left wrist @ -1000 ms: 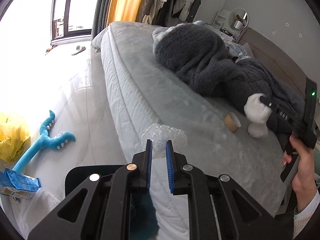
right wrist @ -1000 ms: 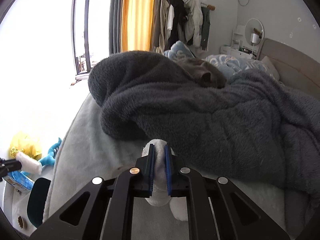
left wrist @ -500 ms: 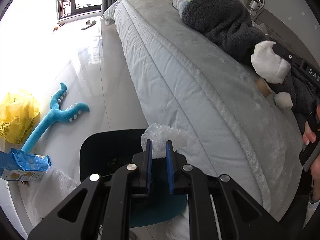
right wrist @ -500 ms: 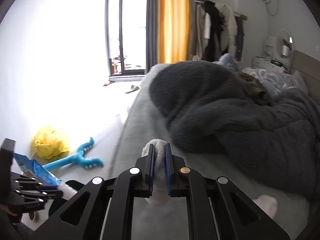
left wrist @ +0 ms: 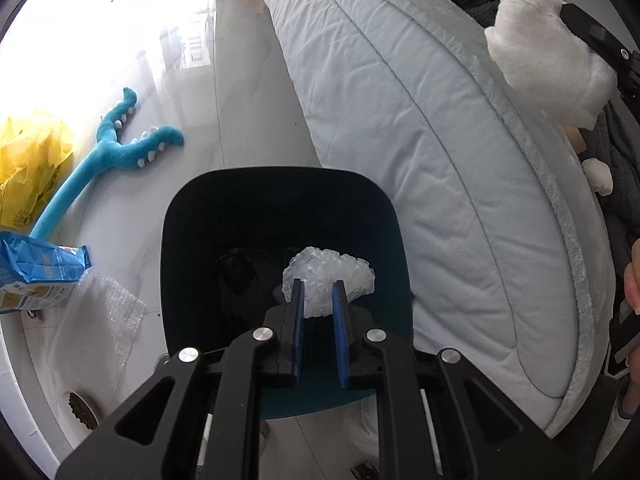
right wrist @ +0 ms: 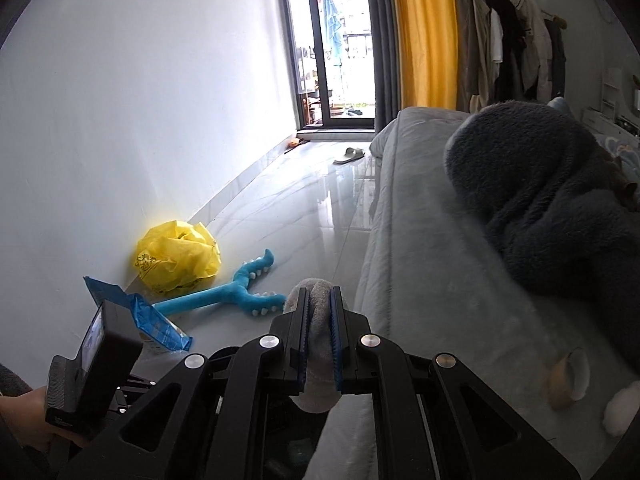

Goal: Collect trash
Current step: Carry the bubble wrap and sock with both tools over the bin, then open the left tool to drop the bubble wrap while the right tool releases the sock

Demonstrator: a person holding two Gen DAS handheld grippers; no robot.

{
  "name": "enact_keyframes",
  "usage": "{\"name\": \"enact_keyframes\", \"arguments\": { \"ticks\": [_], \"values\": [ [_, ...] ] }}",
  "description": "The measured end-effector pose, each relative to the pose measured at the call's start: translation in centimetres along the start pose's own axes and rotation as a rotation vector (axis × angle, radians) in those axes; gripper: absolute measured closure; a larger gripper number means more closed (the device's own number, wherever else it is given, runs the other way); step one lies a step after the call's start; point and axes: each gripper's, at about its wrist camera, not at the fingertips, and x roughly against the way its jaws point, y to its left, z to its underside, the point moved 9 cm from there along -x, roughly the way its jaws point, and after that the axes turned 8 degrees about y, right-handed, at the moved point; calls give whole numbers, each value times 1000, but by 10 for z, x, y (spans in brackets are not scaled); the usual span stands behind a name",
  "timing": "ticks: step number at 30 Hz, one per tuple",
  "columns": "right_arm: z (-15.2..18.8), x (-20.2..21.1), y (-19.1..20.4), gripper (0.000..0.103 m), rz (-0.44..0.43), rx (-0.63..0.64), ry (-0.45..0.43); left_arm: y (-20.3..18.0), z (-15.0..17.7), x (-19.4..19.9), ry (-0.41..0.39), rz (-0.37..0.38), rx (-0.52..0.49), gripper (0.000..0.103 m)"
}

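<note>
My left gripper (left wrist: 318, 285) is shut on a crumpled wad of clear plastic (left wrist: 332, 276) and hangs over the mouth of a dark teal bin (left wrist: 276, 174) on the floor beside the bed. Dark scraps lie at the bin's bottom. My right gripper (right wrist: 319, 300) is shut on a white fluffy wad (right wrist: 318, 320) above the bed's edge. In the left wrist view that wad (left wrist: 548, 68) shows at the upper right, gripped by black fingers (left wrist: 588, 32).
The grey bed (right wrist: 420, 264) carries a dark fleece blanket (right wrist: 560, 200), a tan scrap (right wrist: 568, 376) and a small white ball (right wrist: 620, 408). On the floor lie a yellow bag (right wrist: 176, 256), a blue plush toy (right wrist: 232, 292), a blue packet (left wrist: 36, 272), bubble wrap (left wrist: 100, 320) and a slipper (right wrist: 350, 155).
The left gripper carried the plastic wad from over the bed's edge down over the bin. The right gripper swung left from the blanket toward the floor side, still holding the fluffy wad.
</note>
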Motion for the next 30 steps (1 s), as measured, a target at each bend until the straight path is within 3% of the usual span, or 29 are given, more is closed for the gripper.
{"name": "enact_keyframes", "arguments": {
  "ticks": [3, 5, 7, 11, 22, 30],
  "values": [
    [9, -19, 17, 93, -42, 4, 50, 7, 5, -3, 25, 14, 22, 81],
    [15, -31, 28, 93, -56, 12, 83, 16, 8, -5, 37, 10, 42, 65],
    [22, -42, 36, 93, -61, 25, 113, 24, 10, -5, 41, 2, 54, 54],
    [32, -57, 44, 93, -75, 31, 162, 38, 12, 0, 35, -2, 72, 44],
    [64, -98, 54, 93, -85, 26, 285, 54, 10, 30, -45, -42, 75, 33],
    [81, -122, 68, 93, -116, 21, 360, 64, 0, 68, -173, -85, 81, 33]
  ]
}}
